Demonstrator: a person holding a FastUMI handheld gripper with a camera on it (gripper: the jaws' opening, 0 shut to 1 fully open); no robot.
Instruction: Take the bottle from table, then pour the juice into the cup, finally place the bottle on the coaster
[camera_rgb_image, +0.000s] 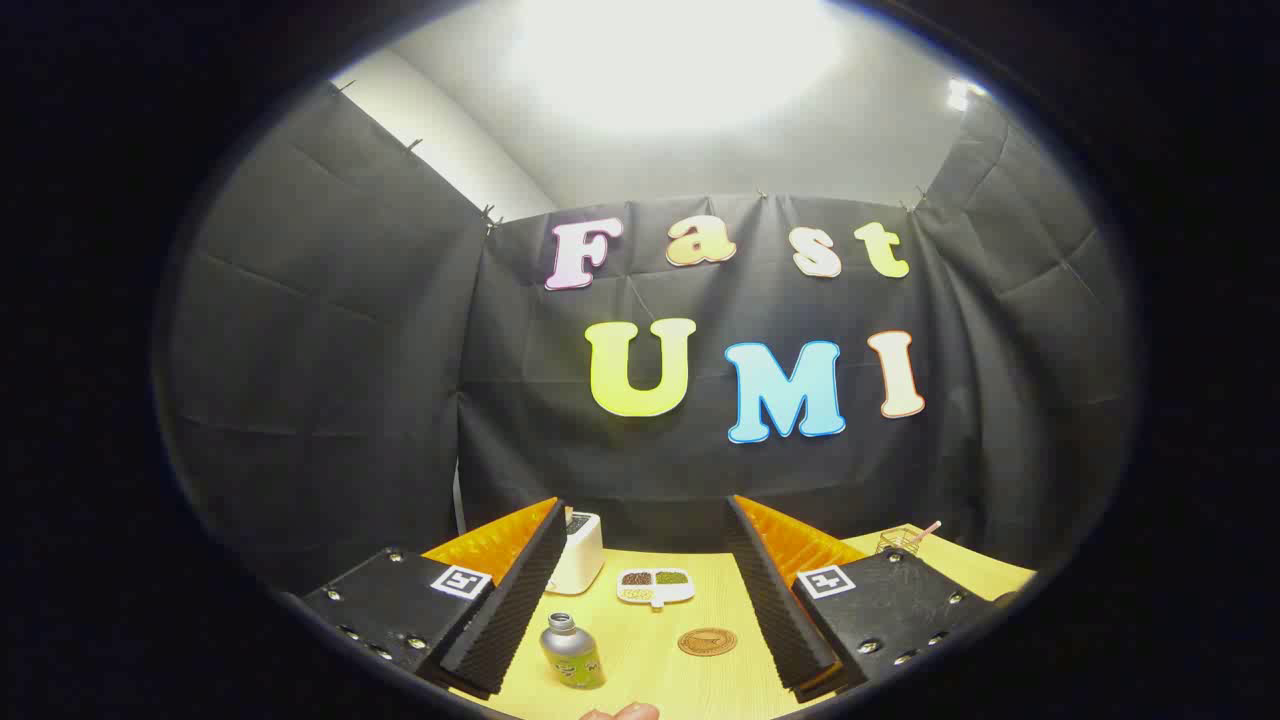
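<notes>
A small silver bottle with a green label stands upright on the yellow table, close to the inner side of my left finger. A round brown coaster lies flat to its right, nearer my right finger. My gripper is open, its fingers wide apart with nothing between them, held above the table. A pale rounded edge shows just in front of the bottle; I cannot tell what it is.
A white toaster stands at the table's back, partly behind my left finger. Beside it lies a white divided dish with dark and green fillings. A wire basket with a pink stick sits at the far right.
</notes>
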